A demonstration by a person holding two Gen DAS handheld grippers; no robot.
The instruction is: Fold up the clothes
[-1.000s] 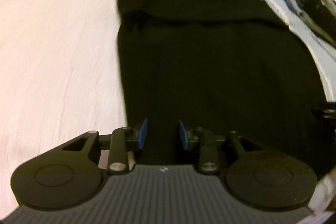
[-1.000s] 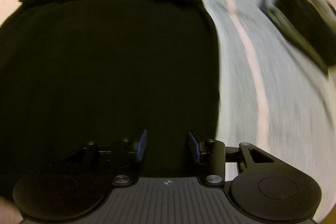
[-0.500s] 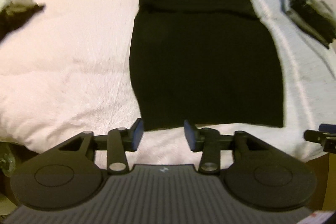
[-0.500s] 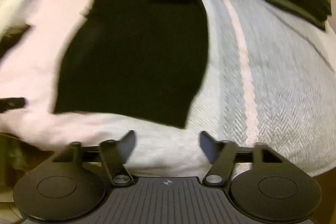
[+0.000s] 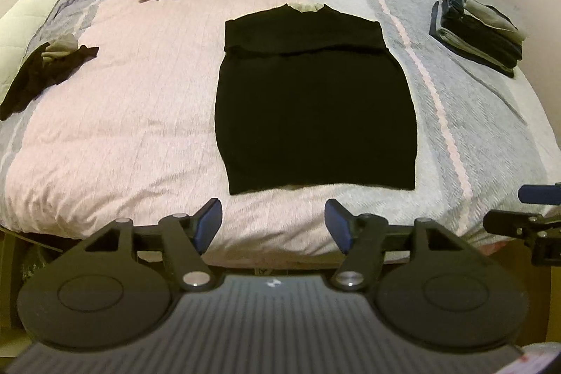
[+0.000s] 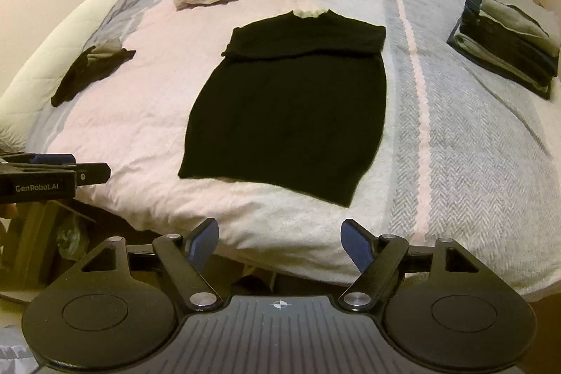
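Am holding left hand-held gripper point(image 5: 273, 221) and right hand-held gripper point(image 6: 279, 242) off foot of striped pink-grey bed point(image 5: 115, 114), both spread wide, gripping nothing. Flat black knit garment point(image 5: 315, 114) is lying mid-bed, top band folded over; likely awaiting next fold.

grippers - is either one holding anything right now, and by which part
Nothing is held. The left gripper and right gripper are both open and empty, off the near edge of the bed, clear of the black garment.
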